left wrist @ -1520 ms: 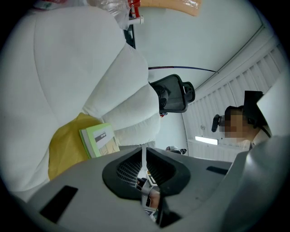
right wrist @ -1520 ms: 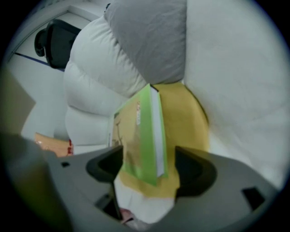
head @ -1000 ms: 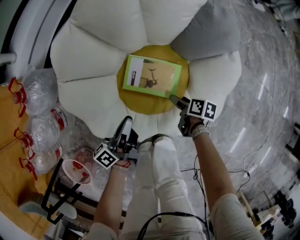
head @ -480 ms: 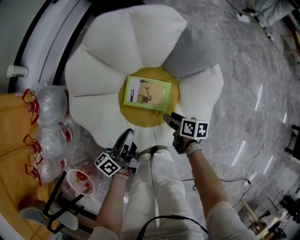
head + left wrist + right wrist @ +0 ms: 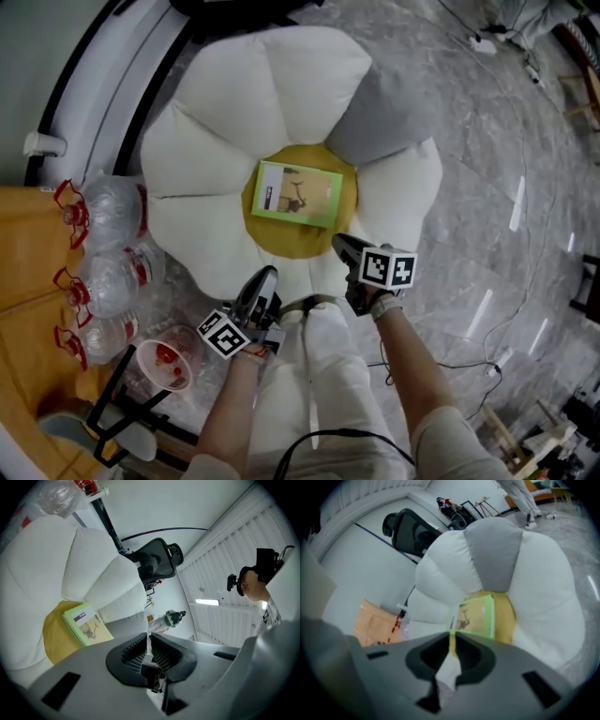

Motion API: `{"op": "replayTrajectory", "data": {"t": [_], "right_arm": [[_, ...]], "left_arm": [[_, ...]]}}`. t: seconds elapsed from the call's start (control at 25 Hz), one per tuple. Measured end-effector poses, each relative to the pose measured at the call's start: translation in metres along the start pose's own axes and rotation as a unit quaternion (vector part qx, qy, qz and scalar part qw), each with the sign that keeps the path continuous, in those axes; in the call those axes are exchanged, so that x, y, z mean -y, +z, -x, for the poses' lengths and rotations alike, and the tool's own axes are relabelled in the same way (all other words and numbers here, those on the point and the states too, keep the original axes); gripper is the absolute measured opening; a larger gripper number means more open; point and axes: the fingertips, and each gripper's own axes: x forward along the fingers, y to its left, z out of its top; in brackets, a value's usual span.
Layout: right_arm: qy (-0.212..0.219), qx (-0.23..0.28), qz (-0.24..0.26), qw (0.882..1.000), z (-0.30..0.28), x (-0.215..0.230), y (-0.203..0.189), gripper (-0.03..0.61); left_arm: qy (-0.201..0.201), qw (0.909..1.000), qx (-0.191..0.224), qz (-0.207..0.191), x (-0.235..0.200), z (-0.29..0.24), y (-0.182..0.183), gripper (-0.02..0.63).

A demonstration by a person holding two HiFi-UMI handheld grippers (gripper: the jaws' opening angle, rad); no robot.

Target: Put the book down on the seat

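The green book (image 5: 300, 194) lies flat on the yellow centre of the flower-shaped seat (image 5: 216, 159), free of both grippers. My right gripper (image 5: 339, 246) hovers just below the book's near right corner, apart from it. Its jaws have just been closing and stand almost together with nothing between them; the book (image 5: 474, 617) shows beyond their tips (image 5: 452, 637). My left gripper (image 5: 267, 277) hangs over the seat's near petal, shut and empty. In the left gripper view the book (image 5: 86, 624) lies off to the left of the jaws (image 5: 147, 641).
Large water bottles (image 5: 108, 277) with red handles stand left of the seat, beside an orange sheet (image 5: 19, 281). A round red-and-white tub (image 5: 161, 364) sits at lower left. A black office chair (image 5: 157, 562) stands behind the seat. Cables (image 5: 469, 361) cross the marble floor at right.
The right gripper has drawn back from the book's corner and its jaws have come together. Both grippers have risen and pulled toward me. The book stays on the seat.
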Motion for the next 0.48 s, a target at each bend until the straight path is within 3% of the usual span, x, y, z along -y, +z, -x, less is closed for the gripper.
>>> {"op": "replayTrajectory", "data": {"t": [0.32,0.48], "right_arm": [[0.038,0.0,0.058,0.998,0.022,-0.05,0.008,0.015],[0.07,0.007,0.077,0.995,0.047,-0.09,0.01,0.015]], "left_arm": [[-0.007,0.9994,-0.009,-0.033,0.023,0.003,0.016,0.037],[-0.014,0.9976,-0.039,-0.055,0.044,0.006,0.019,0.037]]}}
